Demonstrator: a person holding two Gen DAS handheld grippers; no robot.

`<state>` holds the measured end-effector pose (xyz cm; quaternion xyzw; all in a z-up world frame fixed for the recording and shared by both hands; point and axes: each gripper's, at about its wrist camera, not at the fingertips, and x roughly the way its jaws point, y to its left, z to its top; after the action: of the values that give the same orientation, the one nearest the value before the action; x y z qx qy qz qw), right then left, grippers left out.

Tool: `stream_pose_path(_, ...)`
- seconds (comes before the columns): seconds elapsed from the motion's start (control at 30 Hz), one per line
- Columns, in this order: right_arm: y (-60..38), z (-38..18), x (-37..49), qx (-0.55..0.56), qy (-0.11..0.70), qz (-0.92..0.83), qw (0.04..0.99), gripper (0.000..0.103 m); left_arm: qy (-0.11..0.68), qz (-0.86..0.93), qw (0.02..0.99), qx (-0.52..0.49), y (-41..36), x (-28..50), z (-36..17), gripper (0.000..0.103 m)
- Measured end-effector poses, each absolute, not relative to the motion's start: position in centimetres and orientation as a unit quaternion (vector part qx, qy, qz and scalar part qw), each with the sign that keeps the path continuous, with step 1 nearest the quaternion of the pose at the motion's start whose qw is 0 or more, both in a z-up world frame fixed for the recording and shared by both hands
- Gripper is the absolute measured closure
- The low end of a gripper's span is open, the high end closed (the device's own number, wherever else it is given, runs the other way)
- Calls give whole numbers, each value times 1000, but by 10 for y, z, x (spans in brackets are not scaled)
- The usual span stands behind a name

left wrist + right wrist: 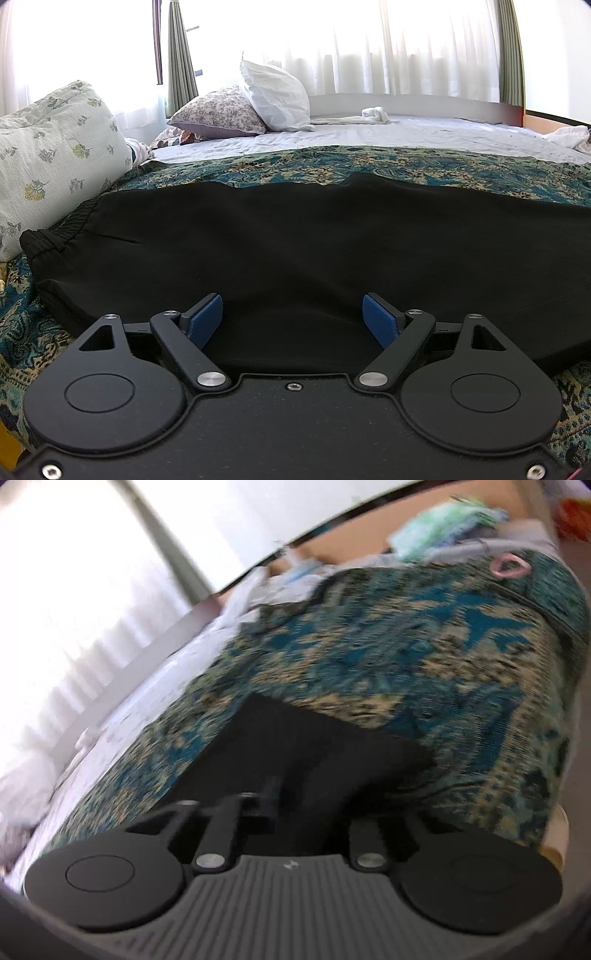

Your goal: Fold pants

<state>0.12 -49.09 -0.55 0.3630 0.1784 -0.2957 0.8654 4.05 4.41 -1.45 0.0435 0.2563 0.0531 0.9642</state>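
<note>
Black pants point(295, 240) lie flat across a teal patterned bedspread point(332, 166), waistband at the left. My left gripper point(293, 319) is open, its blue pads point(207, 317) spread wide just above the near edge of the pants. In the blurred right wrist view, the leg end of the pants point(314, 746) lies on the bedspread point(424, 657). My right gripper point(308, 808) is at that leg end; its fingertips are lost in the dark cloth and blur, so I cannot tell how the jaws stand.
A floral duvet roll point(55, 147) lies left of the waistband. Pillows point(273, 96) and a white cloth point(373, 114) sit at the far side by the curtains. A pink ring point(509, 566) and loose clothes point(443, 520) lie at the bed's far end.
</note>
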Motion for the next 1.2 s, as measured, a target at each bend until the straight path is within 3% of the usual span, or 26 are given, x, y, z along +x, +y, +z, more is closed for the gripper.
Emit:
stream_pose_path(0.2,-488,12,19,353,206,-331,850,96,255,51,965,40,45,39,-13,20)
stream_pose_path(0.43,-330,80,104,146,256,-172,940,97,250,47,966,33,47,38,-12,20)
stream_pose_path(0.63,-158,43,108,15,347,59,936,95,247,37,968,24,54,37,-14,19)
stream_pose_path(1.0,-101,26,82,-33,336,55,939,93,241,18,970,15,61,35,-16,16)
stream_pose_path(1.03,-97,26,80,-42,334,55,940,91,243,13,970,13,62,35,-15,16)
stream_pose_path(1.2,-73,21,67,-97,310,89,942,41,258,-41,965,32,67,34,-10,11)
